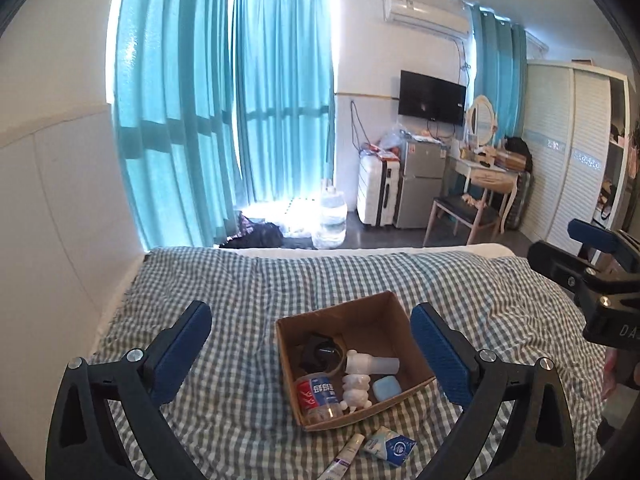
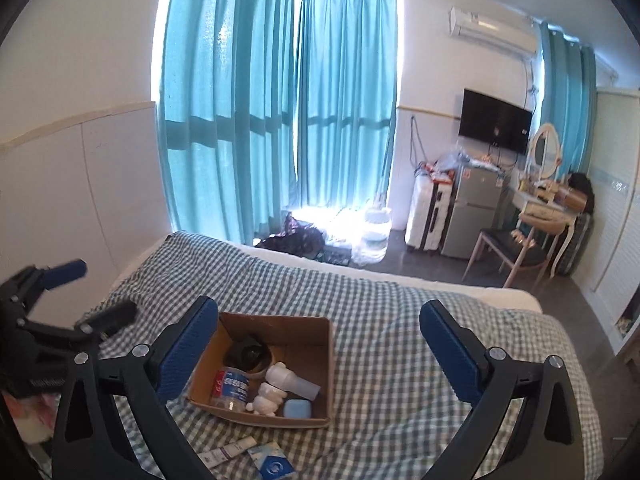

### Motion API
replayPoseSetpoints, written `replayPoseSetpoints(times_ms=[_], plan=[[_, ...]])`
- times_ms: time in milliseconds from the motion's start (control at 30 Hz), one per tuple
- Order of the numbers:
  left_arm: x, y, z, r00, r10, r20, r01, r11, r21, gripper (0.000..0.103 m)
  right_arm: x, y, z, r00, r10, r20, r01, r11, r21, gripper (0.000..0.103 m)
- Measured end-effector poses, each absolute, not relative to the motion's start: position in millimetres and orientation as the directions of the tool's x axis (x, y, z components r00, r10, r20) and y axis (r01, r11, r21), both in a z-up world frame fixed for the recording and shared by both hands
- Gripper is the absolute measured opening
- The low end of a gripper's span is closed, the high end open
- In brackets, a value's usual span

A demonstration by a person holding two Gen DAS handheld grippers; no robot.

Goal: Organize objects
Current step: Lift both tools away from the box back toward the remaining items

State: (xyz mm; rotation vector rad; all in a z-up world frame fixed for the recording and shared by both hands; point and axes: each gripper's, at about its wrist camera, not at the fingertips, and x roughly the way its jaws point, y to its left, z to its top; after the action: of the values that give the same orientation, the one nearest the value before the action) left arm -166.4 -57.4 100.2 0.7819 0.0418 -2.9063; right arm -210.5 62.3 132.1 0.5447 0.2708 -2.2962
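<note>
An open cardboard box [image 1: 394,320] [image 2: 324,364] sits on the checked bedspread. In it lie a plastic bottle with a red and blue label [image 1: 318,396] [image 2: 232,386], a white bear figure [image 1: 356,394] [image 2: 266,400], a white nozzle part [image 1: 370,363] [image 2: 286,378], a light blue case [image 1: 387,387] [image 2: 298,408] and a black object [image 1: 318,350] [image 2: 248,354]. A white tube [image 1: 346,456] [image 2: 228,450] and a blue and white packet [image 1: 390,446] [image 2: 272,462] lie on the bed in front of the box. My left gripper [image 1: 312,350] is open and empty above the box. My right gripper [image 2: 320,352] is open and empty, above the box's right side.
The bed [image 1: 240,280] fills the foreground, with a white wall panel [image 1: 60,200] to its left. Beyond it are teal curtains [image 1: 224,112], water jugs [image 1: 330,216], a suitcase [image 1: 378,190], a small fridge [image 1: 420,184], a chair [image 1: 460,210], a vanity table [image 1: 490,172] and a wardrobe [image 1: 568,148].
</note>
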Motion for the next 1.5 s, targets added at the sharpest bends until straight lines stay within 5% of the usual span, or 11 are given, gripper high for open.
replayPoseSetpoints(times_ms=[533,1500], plan=[[-105.2,-62.1,45.0,-0.812,-0.209,-0.544,0.251,-0.968,-0.003,0.103,-159.2,111.1,65.7,-0.635,-0.588,-0.501,0.722,-0.682,-0.116,0.102],[-172.6,-60.4,-166.7,-0.571,-0.194,-0.798,0.221,-0.972,0.078,0.103,-210.9,25.0,-146.5,-0.354,-0.451,-0.819,0.801,-0.599,-0.016,0.102]])
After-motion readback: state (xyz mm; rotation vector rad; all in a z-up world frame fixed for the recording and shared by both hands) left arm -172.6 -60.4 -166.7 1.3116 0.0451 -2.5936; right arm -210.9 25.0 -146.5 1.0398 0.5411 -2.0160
